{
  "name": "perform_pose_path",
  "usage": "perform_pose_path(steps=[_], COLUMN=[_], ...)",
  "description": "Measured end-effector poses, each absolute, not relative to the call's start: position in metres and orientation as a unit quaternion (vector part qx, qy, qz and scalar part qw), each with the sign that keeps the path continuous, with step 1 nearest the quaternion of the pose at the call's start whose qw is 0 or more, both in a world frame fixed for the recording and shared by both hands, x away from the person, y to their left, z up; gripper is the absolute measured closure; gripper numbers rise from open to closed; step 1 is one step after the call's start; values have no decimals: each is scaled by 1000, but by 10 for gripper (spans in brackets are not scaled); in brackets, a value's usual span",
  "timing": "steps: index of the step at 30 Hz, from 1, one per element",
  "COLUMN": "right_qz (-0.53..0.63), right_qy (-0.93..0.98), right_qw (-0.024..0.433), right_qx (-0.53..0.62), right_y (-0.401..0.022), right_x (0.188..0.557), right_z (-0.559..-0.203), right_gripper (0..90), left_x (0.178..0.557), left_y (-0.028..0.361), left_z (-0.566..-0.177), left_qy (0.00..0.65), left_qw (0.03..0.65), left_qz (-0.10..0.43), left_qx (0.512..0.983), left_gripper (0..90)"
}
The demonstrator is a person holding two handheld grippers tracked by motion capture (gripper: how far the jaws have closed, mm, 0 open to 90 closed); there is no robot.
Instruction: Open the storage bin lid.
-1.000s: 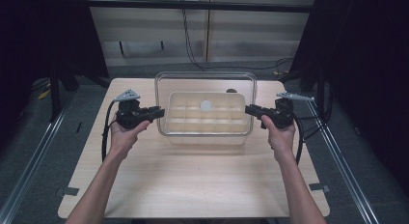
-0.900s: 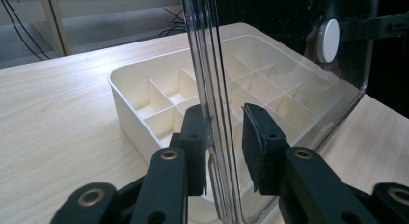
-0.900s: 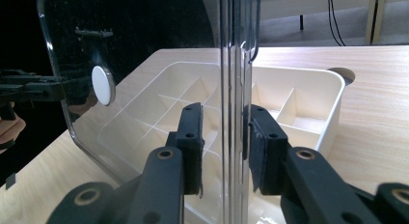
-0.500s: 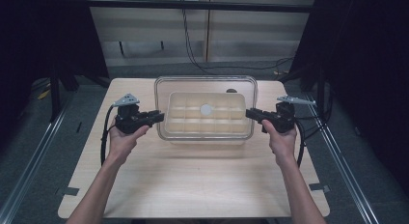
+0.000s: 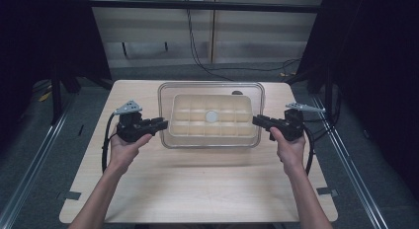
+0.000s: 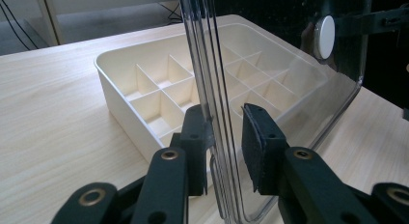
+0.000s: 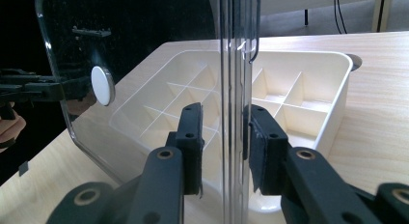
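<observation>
A clear plastic lid (image 5: 212,87) with a white round knob (image 5: 211,116) hangs level above a cream divided tray (image 5: 174,115) at the table's far middle. My left gripper (image 5: 163,124) is shut on the lid's left edge, and my right gripper (image 5: 256,121) is shut on its right edge. The left gripper view has the lid (image 6: 212,64) edge-on between my jaws (image 6: 224,142), with the tray (image 6: 120,93) beneath and the knob (image 6: 324,36) beyond. The right gripper view mirrors this: lid (image 7: 236,50), gripper (image 7: 223,142), tray (image 7: 333,113), knob (image 7: 102,85).
The light wooden table (image 5: 207,189) has bare room in front of the tray. A small dark round spot (image 5: 237,93) sits just behind the tray. Metal rails (image 5: 346,155) run along both sides, and cables (image 5: 197,51) lie on the floor behind.
Both grippers and the lid have shifted toward the near side of the high view. The tray has stayed in place.
</observation>
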State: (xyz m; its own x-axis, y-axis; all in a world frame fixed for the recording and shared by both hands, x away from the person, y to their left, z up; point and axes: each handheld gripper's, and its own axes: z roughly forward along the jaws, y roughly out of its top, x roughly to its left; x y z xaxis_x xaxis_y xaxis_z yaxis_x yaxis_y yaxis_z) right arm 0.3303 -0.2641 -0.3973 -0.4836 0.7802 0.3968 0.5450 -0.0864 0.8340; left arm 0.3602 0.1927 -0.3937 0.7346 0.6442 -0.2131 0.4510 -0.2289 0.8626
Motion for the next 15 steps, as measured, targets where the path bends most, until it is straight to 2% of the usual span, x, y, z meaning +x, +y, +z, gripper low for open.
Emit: perform_pose_path(steps=[15], right_qz=[532], right_qy=[679], right_qw=[105], right_qx=[495], right_y=[-259], right_x=[317], right_z=[-402], right_gripper=[694], left_x=[347], left_y=[197], left_z=[-401], left_qy=[354], left_qw=[503], left_qz=[86], left_qx=[784], left_gripper=[722])
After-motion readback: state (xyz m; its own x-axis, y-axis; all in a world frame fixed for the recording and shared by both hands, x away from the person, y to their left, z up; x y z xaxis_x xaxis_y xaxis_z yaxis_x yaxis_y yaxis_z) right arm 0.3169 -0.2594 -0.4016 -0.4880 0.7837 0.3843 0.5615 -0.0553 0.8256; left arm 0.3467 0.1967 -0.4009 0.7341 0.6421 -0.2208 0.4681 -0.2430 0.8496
